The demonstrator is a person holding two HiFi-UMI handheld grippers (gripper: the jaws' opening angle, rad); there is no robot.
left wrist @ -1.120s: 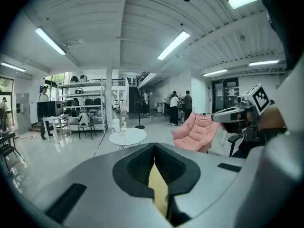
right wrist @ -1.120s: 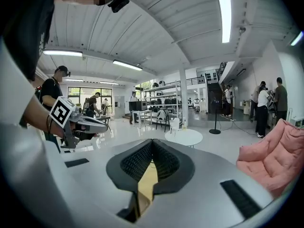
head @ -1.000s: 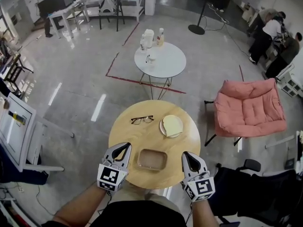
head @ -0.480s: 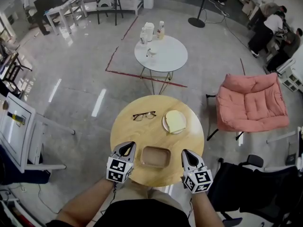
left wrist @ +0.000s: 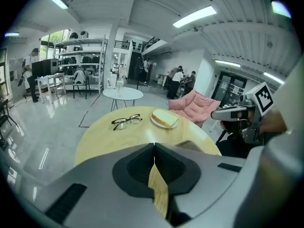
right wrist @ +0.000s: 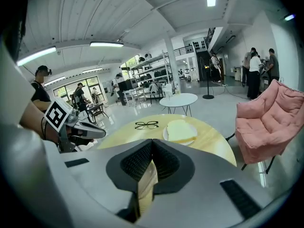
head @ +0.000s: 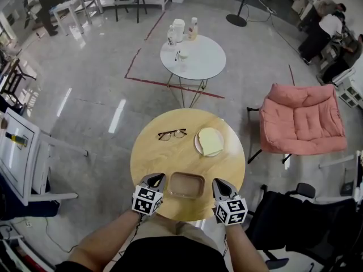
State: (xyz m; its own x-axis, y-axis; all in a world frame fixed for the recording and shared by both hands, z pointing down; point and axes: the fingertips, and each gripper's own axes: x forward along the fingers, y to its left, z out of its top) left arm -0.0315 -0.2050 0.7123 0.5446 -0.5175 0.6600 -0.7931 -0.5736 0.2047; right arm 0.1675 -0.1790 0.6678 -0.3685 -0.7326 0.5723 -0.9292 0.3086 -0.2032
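while both tools hang over the near edge of the round wooden table (head: pixel 161 158), the shallow brown tray (head: pixel 186 185) lies on it between them, just beside each. whether either tip touches the tray's rim cannot be told from the head view. the left gripper (head: pixel 157 178) is at the tray's left end and the right gripper (head: pixel 217 183) at its right end, both pointing toward the far side of the table. in the left gripper view the jaws are pressed together, tips meeting with nothing between them. the right gripper view shows the same: jaws closed tight on nothing.

farther across the tabletop, a pair of dark-framed glasses (head: pixel 172 134) lies left of centre. just to their right is a white plate (head: pixel 198 146) carrying a slice of bread (head: pixel 210 141), well apart from the tray. beyond the wooden table stands a white round table (head: pixel 195 61) with a few bottles on its far left edge. a pink cushioned chair (head: pixel 303 118) sits off to the right.
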